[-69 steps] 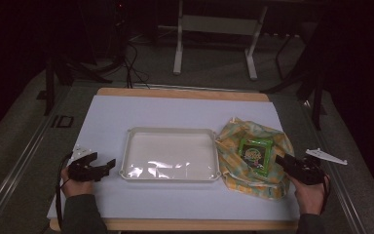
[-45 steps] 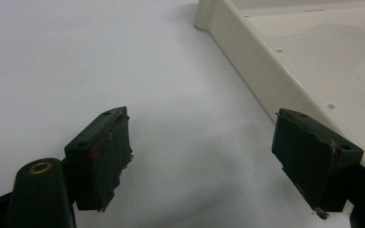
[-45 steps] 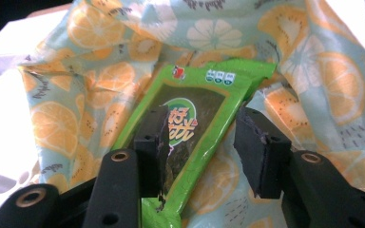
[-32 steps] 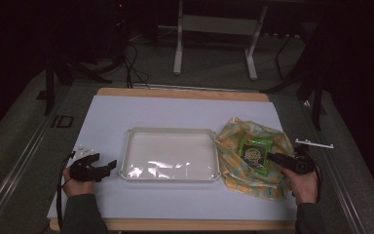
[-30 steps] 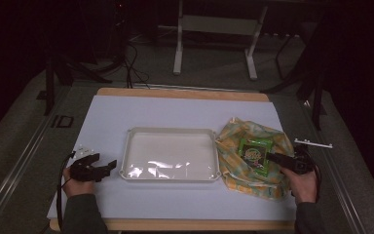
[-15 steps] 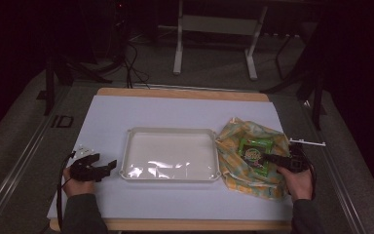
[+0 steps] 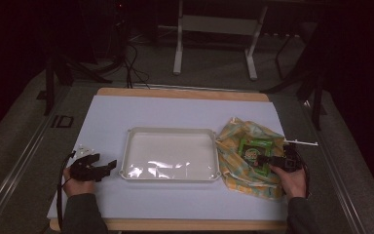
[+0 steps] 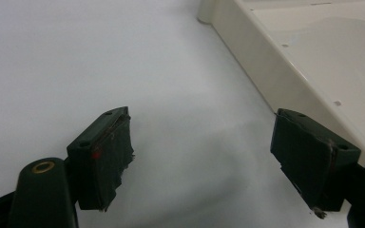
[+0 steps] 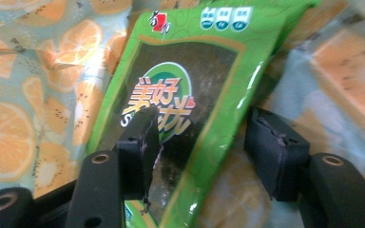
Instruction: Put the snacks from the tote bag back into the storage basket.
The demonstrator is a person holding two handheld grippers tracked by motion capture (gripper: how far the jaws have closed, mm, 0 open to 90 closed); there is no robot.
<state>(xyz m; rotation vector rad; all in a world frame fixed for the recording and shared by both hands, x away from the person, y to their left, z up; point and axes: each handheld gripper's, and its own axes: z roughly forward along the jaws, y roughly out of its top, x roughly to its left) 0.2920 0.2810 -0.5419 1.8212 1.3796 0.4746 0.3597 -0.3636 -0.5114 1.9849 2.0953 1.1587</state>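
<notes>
A green snack packet (image 7: 254,147) (image 9: 190,71) lies on an orange-fruit patterned cloth (image 7: 233,161) (image 9: 19,118) at the right of the table. My right gripper (image 7: 267,161) (image 9: 204,142) is open over the packet's near end. One jaw rests above the packet's face and the other stands beside its edge, over the cloth. A shallow white tray (image 7: 169,130) (image 8: 266,71) sits mid-table with nothing in it. Left of the tray, my left gripper (image 7: 108,166) (image 8: 202,152) is open just above the table, with nothing between its jaws.
The table (image 7: 175,112) has a white covering and a wooden edge at front and back. The cloth touches the tray's right rim. A metal stand (image 7: 214,44) and cables stand on the dark floor beyond the far edge.
My right gripper has moved left from the table's right edge onto the cloth and now straddles the green packet's edge. The left gripper has stayed put.
</notes>
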